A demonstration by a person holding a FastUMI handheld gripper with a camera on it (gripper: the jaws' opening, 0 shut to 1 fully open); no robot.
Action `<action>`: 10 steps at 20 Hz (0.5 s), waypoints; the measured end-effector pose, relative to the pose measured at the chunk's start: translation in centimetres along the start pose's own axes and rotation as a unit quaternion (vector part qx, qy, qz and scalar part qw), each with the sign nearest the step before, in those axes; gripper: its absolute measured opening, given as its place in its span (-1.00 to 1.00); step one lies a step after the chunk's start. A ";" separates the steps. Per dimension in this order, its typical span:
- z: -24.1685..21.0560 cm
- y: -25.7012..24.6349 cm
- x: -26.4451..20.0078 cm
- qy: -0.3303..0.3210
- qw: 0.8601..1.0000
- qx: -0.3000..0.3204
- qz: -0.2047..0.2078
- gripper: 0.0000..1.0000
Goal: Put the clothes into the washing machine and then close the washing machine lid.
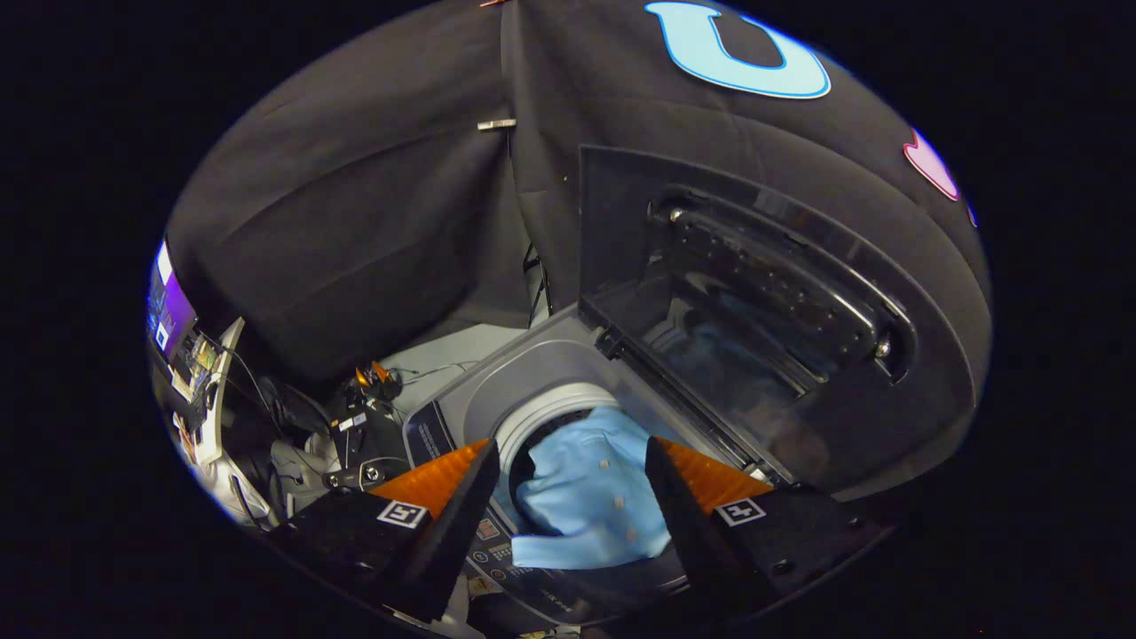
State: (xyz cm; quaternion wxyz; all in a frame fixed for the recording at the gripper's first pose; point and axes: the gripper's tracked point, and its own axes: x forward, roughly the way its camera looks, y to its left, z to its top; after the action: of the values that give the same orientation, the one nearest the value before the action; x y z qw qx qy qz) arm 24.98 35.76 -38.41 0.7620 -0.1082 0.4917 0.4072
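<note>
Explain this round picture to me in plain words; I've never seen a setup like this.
The camera rides on a handheld two-finger tool and looks forward along its fingers, which frame the bottom of the picture. The fingers are spread open and hold nothing. Below them is a top-loading washing machine with its lid standing raised. A light blue shirt lies in the drum opening, one edge draped over the control panel. Cables and equipment sit beside the machine.

A lit screen [169,315] and tangled cables [266,399] sit beside a second device [368,426].
</note>
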 end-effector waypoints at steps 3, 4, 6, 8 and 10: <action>2.0 0.4 -0.7 -0.037 0.999 0.007 0.007 0.99; 3.1 0.5 -1.2 -0.060 0.998 0.008 0.012 1.00; 5.6 0.7 -2.5 -0.116 0.993 0.006 0.019 1.00; 8.1 0.7 -4.1 -0.176 0.984 0.004 0.021 1.00; 10.5 0.1 -5.7 -0.235 0.972 0.007 0.010 1.00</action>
State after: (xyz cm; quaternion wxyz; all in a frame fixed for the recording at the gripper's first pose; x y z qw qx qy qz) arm 30.83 38.87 -28.45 0.8529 0.0013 0.3027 0.4254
